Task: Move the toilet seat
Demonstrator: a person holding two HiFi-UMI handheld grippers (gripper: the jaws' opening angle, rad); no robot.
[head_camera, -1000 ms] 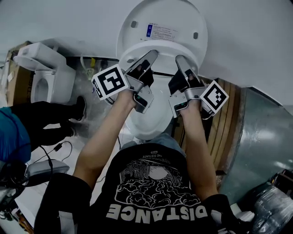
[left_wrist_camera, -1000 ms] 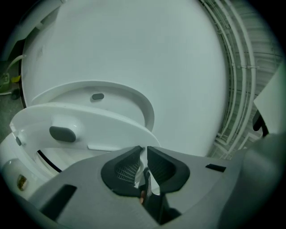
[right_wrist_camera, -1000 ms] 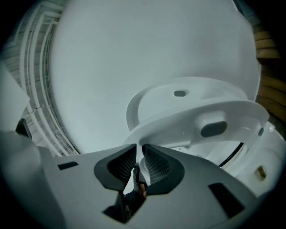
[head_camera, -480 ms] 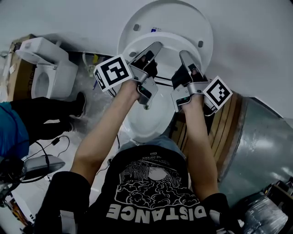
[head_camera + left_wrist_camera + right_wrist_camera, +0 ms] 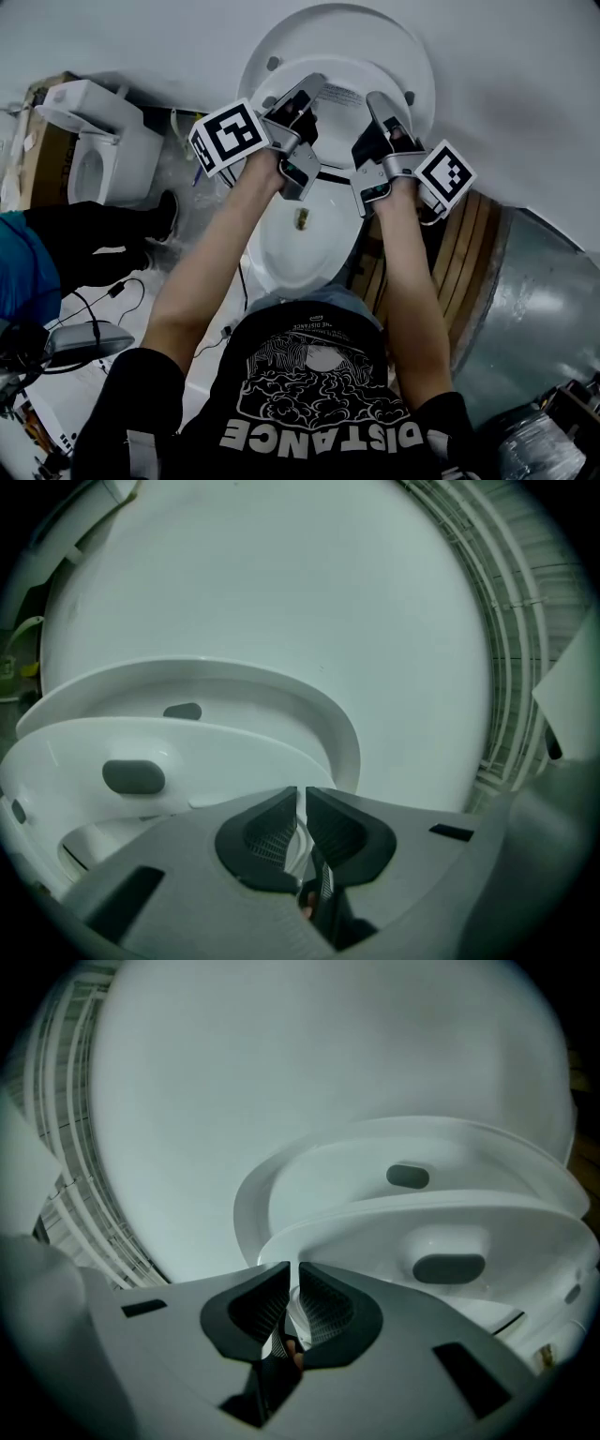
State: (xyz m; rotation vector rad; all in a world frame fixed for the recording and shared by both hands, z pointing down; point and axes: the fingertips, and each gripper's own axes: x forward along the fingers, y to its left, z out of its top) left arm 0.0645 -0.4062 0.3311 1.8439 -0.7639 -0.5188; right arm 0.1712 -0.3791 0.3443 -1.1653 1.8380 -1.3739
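Both forearms reach forward side by side above the toilet bowl (image 5: 286,258). The left gripper (image 5: 313,88) and right gripper (image 5: 379,99) point level; their jaws have just been closing and are clamped on the rim of the toilet seat (image 5: 345,73), which is lifted off the bowl, near the upright lid (image 5: 328,28)

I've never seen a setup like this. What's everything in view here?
lid: one, white, upright at the back
toilet seat: one, white, lifted, short of the lid
bowl: one, white, under the seat
second toilet: one, white, far left
cardboard box: one, brown, beside it
metal duct: one, silver, right
bystander: one, black trousers, left
left gripper: one, grey, jaws just closed on the seat's rim
right gripper: one, grey, jaws just closed on the seat's rim
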